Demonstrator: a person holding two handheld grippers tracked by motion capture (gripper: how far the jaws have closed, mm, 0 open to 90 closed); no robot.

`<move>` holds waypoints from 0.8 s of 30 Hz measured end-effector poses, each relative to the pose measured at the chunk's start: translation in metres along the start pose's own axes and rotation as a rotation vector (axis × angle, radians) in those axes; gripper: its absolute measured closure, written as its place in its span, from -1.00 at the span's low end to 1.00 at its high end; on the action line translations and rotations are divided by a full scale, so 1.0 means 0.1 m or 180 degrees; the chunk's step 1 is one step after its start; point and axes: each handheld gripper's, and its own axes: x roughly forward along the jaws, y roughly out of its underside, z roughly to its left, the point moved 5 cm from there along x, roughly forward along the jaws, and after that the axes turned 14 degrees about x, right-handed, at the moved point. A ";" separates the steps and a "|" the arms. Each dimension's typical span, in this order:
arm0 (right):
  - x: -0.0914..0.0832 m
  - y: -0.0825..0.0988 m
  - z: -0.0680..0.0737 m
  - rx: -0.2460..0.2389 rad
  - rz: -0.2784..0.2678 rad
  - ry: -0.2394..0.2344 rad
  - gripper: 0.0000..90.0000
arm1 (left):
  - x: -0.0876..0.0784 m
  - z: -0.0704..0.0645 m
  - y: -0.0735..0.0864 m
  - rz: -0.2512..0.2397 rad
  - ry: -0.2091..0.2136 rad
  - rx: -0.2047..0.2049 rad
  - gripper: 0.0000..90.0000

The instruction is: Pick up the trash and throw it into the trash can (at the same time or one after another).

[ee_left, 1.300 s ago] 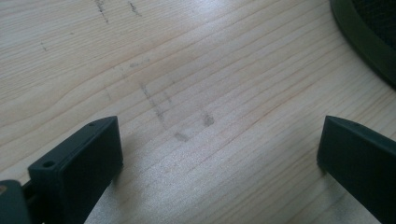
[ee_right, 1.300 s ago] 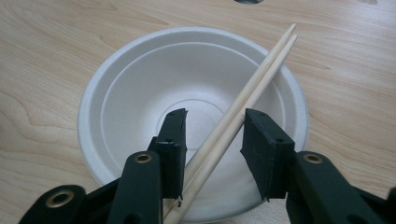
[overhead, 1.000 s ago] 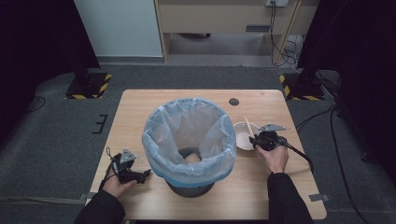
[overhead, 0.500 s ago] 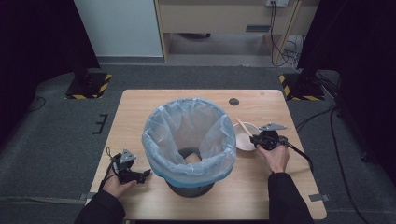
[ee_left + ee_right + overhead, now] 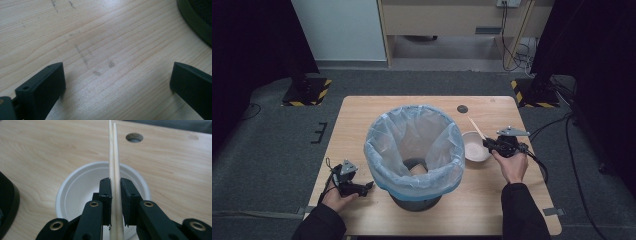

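The wooden surface (image 5: 362, 115) carries a big bin lined with a pale blue bag (image 5: 414, 145). Beside it sits a white paper bowl (image 5: 472, 149), and above that the right hand-held gripper (image 5: 115, 185) has just closed, pinching two pale chopsticks (image 5: 113, 150) near one end. They look light, stiff and smooth, so probably slippery. The left hand-held gripper (image 5: 117, 75) rests spread.

The table (image 5: 362, 115) is pale, matt wood with visible grain. The chopsticks (image 5: 113, 157) are bare wood, the bowl (image 5: 82, 185) is smooth white, perhaps paper, and the bin liner (image 5: 412, 135) is thin, translucent blue plastic.
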 end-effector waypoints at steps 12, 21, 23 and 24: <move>-0.33 -0.29 -0.02 0.0177 -0.0446 -0.0179 0.78 | 0.00 0.00 0.00 0.0000 -0.0001 -0.0001 -1.00; -0.56 -0.48 0.06 0.0214 -0.0724 -0.0331 0.78 | 0.00 0.00 0.00 0.0000 -0.0001 -0.0002 -1.00; -0.60 -0.52 0.09 0.0205 -0.0779 -0.0365 0.78 | 0.00 0.00 0.00 0.0000 0.0000 0.0001 -1.00; -0.63 -0.54 0.10 0.0218 -0.0810 -0.0394 0.78 | 0.00 0.00 0.00 0.0001 0.0000 0.0000 -1.00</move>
